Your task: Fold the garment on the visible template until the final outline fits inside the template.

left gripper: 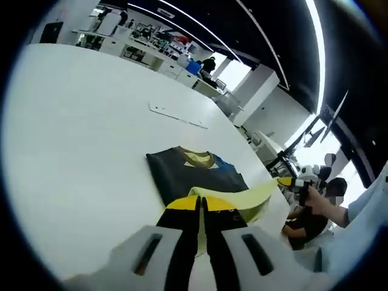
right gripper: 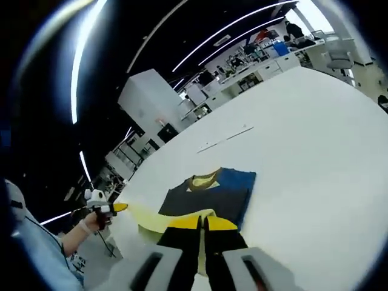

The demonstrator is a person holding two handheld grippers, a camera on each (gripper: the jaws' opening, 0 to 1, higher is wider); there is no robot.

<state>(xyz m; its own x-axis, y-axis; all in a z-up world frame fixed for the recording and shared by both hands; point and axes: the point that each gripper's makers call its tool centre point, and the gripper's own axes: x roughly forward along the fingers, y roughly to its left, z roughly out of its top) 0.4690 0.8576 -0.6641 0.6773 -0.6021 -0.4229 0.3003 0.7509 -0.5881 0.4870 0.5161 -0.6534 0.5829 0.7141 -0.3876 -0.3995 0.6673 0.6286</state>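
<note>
Left gripper [left gripper: 200, 205] and right gripper [right gripper: 201, 221] each pinching garment [left gripper: 195, 173] hem (yellow lining up), rest flat on table [left gripper: 79, 133] ahead.

Garment [left gripper: 194, 176] — dark charcoal, blue patch, yellow underside; white table [left gripper: 79, 133].

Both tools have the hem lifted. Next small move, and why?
Probably carry the yellow hem forward over the dark shirt toward the collar. The left tool and right tool are both shut on that edge, and the fold looks half done.
</note>
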